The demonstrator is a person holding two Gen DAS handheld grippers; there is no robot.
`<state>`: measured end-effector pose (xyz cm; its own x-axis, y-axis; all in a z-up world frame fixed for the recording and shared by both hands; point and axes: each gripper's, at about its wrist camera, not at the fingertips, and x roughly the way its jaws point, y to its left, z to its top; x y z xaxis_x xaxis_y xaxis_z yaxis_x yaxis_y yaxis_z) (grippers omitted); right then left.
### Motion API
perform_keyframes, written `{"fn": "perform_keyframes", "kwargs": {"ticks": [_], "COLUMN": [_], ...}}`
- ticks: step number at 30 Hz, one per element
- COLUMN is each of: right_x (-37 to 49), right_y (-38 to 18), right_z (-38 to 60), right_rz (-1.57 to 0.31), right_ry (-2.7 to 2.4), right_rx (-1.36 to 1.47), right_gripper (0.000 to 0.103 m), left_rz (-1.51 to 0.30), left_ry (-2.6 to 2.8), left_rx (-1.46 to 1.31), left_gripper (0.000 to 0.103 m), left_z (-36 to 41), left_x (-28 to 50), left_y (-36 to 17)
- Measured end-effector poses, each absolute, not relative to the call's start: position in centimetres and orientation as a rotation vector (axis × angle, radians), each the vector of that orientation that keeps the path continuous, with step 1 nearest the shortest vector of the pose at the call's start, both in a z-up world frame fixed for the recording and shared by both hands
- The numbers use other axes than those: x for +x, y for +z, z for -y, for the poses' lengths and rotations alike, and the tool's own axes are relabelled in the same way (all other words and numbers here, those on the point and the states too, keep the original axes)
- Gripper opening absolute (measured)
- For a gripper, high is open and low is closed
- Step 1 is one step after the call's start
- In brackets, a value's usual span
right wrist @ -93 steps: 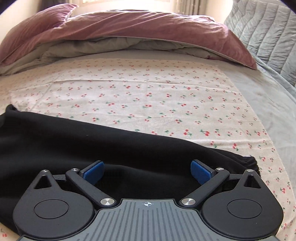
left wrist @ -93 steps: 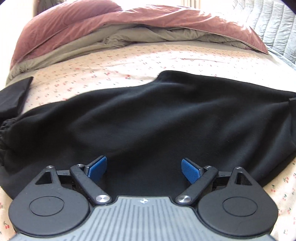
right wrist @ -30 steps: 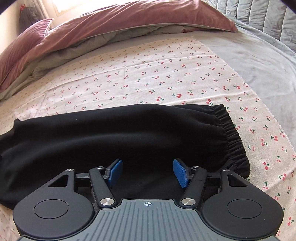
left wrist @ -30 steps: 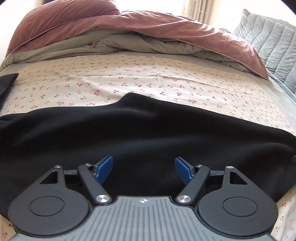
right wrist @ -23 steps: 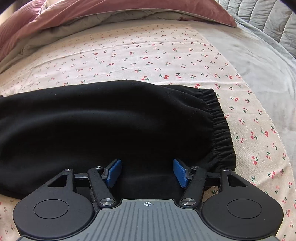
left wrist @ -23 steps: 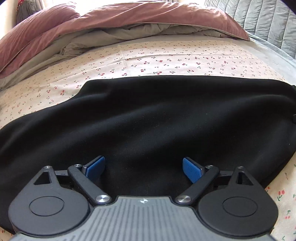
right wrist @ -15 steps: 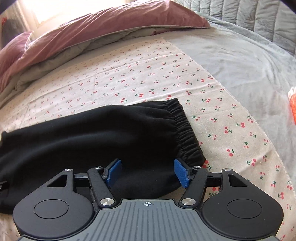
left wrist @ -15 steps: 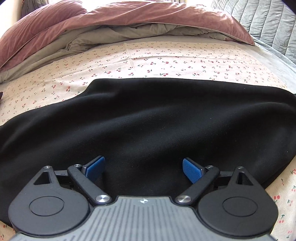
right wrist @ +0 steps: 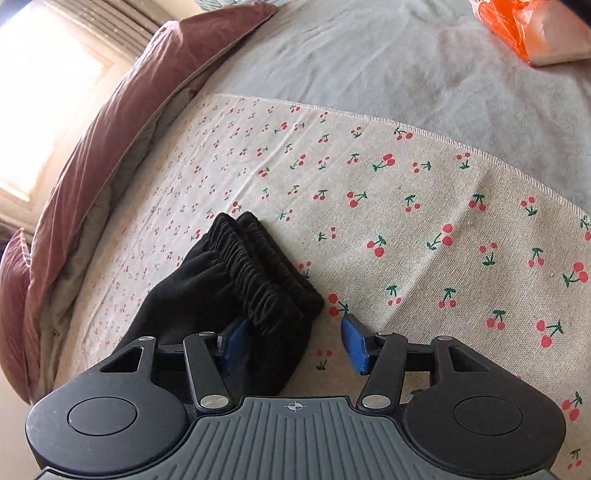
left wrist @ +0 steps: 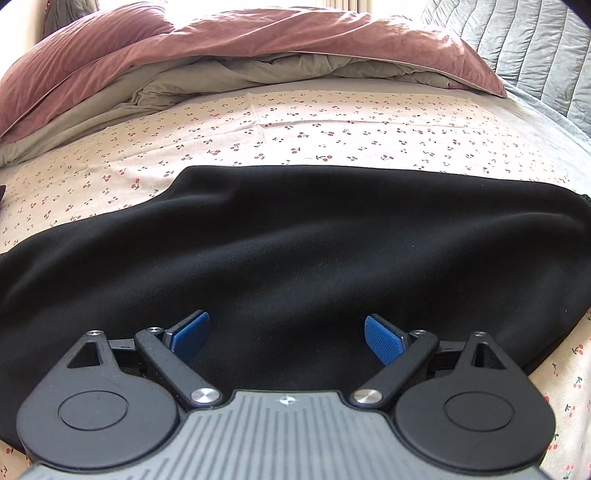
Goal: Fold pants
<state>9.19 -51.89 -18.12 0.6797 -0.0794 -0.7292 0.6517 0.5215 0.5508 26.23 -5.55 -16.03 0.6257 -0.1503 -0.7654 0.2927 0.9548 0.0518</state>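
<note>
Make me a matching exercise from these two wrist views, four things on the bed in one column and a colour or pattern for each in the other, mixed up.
Things:
1. pants
2. duvet
3. sheet under the pants
4. packet at the far corner

Descriptions:
A. orange
B. black
C. cherry print
D. dusty pink

Pairs: 1-B, 2-D, 3-C, 4-A
</note>
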Motion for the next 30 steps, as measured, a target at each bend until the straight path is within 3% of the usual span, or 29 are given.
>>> {"fn": "perform_keyframes", "kwargs": {"ticks": [8,10,18,24,30], "right_x": [10.5,10.6,10.4,11.6,13.6], "right_y": [-18.9,-18.8,-15.1,-9.9,-11.7], "right_z": [51.9,51.8,48.8,38.8,25.7], "right_rz": [-0.657,-0.669,-0.567,-0.400,-0.377], "right_ry": [-0.481,-0.496,-0.506,-0.405,-0.189], "right_rx": [0.936,0.917,0.793,0.227,-0.338], "right_gripper": [0.053,0.037,0.024,0.023,0.023], "left_rz": [-0.872,-0.879,-0.875,-0.876,-0.879], "left_ry": [-0.253,-0.250,-0.237,-0.239,-0.238], "left_rx": [0.159,0.146,0.117,0.034,-0.053], "left_gripper": [0.096,0.096,0.097,0.097,0.099], "left_z": [5.5,5.4,5.1,4.4,3.4], "left_x": [26.5,26.6,26.8,27.3,27.7], "left_y": [-16.2,-16.1,-15.9,-15.2,-14.7]}}
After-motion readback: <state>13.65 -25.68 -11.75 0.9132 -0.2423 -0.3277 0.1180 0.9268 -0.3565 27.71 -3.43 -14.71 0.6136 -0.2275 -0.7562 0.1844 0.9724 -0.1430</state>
